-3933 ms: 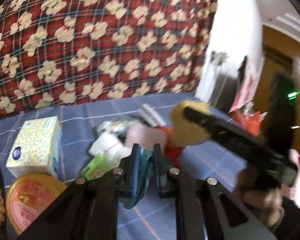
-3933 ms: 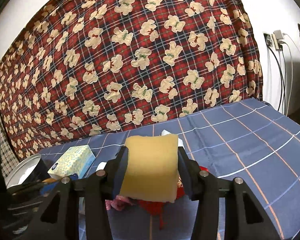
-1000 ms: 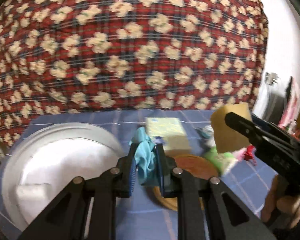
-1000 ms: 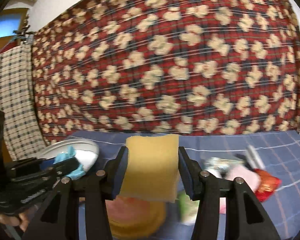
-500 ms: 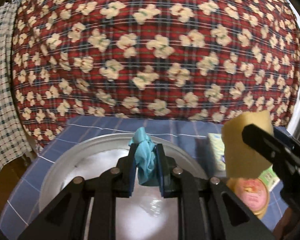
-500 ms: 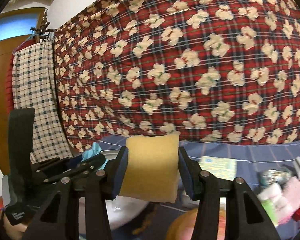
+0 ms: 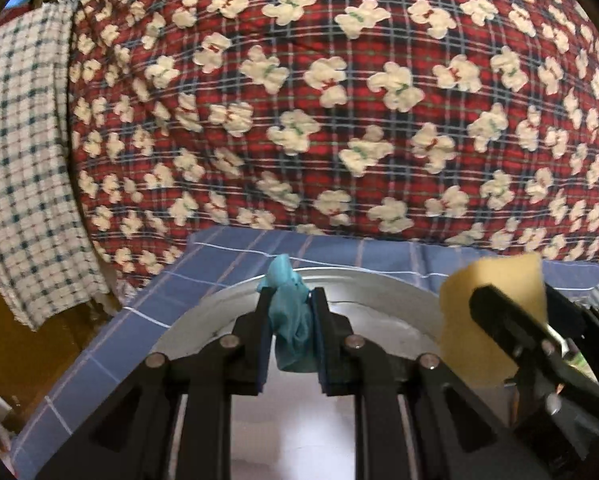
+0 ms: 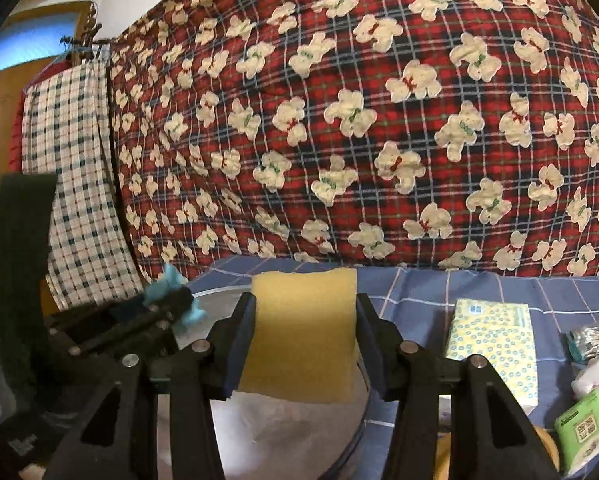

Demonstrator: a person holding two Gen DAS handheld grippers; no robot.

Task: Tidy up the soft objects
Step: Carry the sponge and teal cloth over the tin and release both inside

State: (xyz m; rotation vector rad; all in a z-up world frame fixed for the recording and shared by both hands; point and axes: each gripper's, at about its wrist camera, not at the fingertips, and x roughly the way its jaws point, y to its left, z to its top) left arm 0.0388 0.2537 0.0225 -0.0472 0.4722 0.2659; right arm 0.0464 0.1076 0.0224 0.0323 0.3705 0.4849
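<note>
My left gripper [image 7: 292,308] is shut on a crumpled teal cloth [image 7: 291,332] and holds it over a round metal basin [image 7: 379,286]. My right gripper [image 8: 304,320] is shut on a yellow sponge [image 8: 303,340], also above the basin [image 8: 215,294]. In the left wrist view the sponge [image 7: 495,280] and right gripper [image 7: 511,320] sit at the right, over the basin's right side. In the right wrist view the left gripper [image 8: 167,304] with the teal cloth [image 8: 171,284] is at the left. Something white [image 8: 267,432] lies in the basin.
The basin stands on a blue checked cloth [image 7: 235,252]. Right of it lie a yellow tissue pack [image 8: 495,348], a green packet [image 8: 583,432], a pink-white soft item [image 8: 595,372] and an orange lid [image 8: 547,452]. A red bear-print blanket [image 7: 339,100] hangs behind; a checked towel [image 7: 23,160] hangs at the left.
Both grippers have swung left from the pile of items to the basin, still holding the cloth and the sponge. The basin now lies right under them.
</note>
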